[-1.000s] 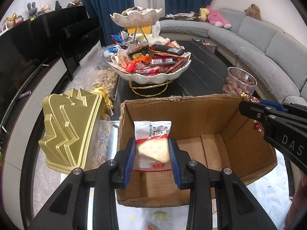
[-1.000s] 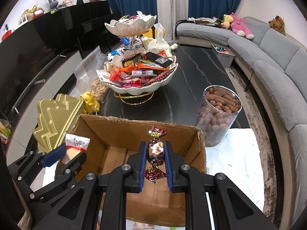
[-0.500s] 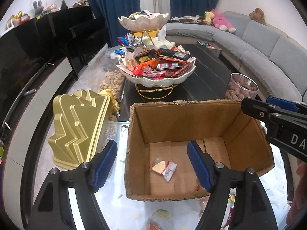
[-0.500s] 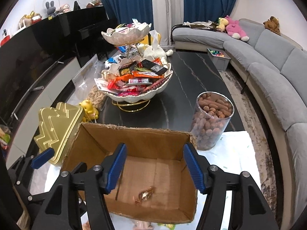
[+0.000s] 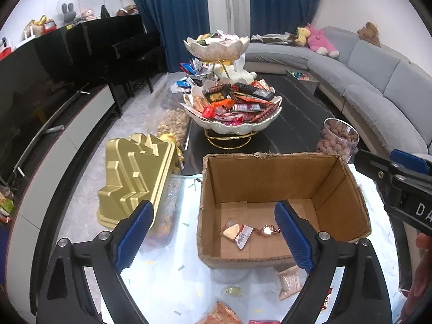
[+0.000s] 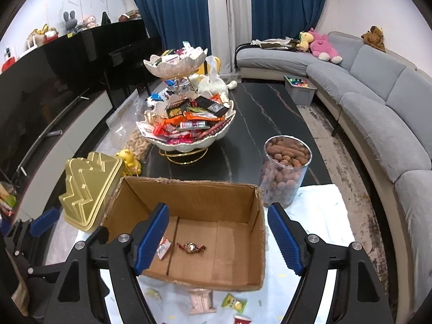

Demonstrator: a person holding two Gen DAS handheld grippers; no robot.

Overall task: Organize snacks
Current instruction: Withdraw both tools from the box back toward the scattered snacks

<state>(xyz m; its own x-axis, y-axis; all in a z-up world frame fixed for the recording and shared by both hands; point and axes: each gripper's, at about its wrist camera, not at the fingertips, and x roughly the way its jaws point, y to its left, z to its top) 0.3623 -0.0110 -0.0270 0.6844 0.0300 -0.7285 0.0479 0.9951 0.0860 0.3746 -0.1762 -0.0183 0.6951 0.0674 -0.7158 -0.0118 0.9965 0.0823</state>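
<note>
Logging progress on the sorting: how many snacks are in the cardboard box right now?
2: a white-and-red snack packet on the cardboard box floor toward the left, and a foil-wrapped candy just right of it. None appear hidden.

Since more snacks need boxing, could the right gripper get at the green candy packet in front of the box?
Probably yes: the right gripper is open and empty, and the green candy packet lies uncovered in front of the cardboard box.

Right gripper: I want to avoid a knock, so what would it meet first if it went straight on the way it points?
Likely the cardboard box: the open right gripper points down into it, toward the floor near the foil candy. Depth is unclear.
</note>
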